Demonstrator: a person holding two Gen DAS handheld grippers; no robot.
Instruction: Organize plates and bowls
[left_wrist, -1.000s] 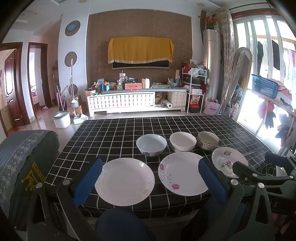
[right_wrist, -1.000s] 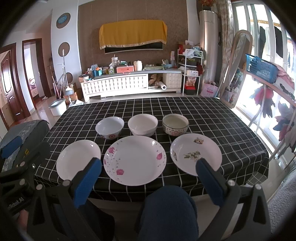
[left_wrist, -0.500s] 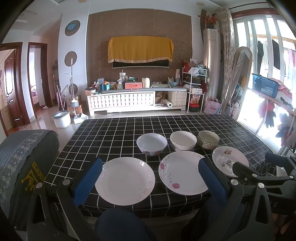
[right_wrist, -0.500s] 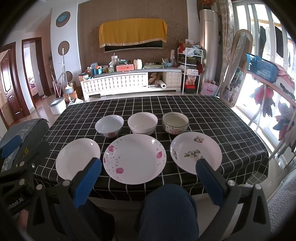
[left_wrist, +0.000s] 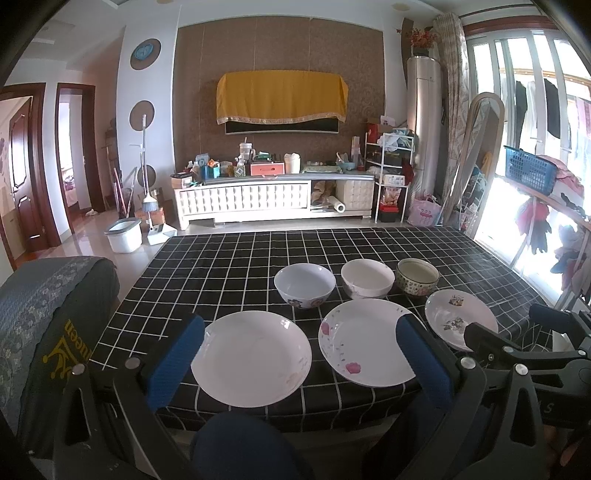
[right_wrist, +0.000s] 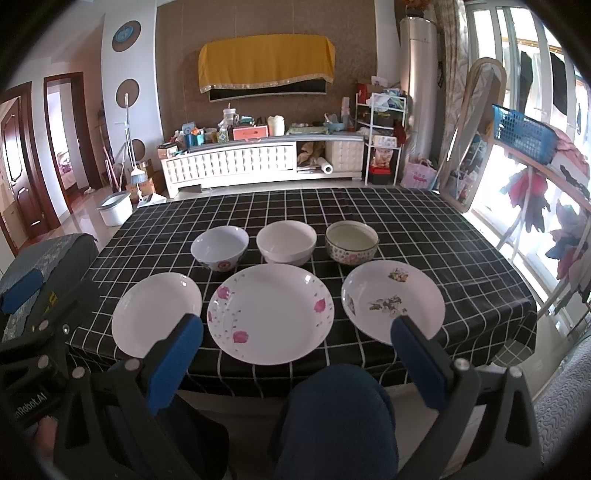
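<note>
Three plates lie in a row along the table's near edge: a plain white plate (left_wrist: 251, 356) (right_wrist: 157, 312), a pink-flowered plate (left_wrist: 367, 339) (right_wrist: 271, 314) and a plate with dark motifs (left_wrist: 460, 321) (right_wrist: 393, 304). Behind them stand three bowls: a white bowl with a flower (left_wrist: 304, 284) (right_wrist: 219, 247), a plain white bowl (left_wrist: 367, 277) (right_wrist: 286, 242) and a patterned bowl (left_wrist: 417, 275) (right_wrist: 351, 242). My left gripper (left_wrist: 299, 358) is open and empty, in front of the white plate. My right gripper (right_wrist: 295, 354) is open and empty, in front of the flowered plate.
The table has a black checked cloth (left_wrist: 258, 258) (right_wrist: 424, 229). A grey covered chair (left_wrist: 37, 314) stands at the left. My knees (right_wrist: 332, 413) are under the near edge. A TV cabinet (left_wrist: 273, 195) and a drying rack (right_wrist: 546, 177) stand beyond the table.
Both grippers have drifted very slightly; the dishes sit a touch higher in the right wrist view. Nothing on the table has moved.
</note>
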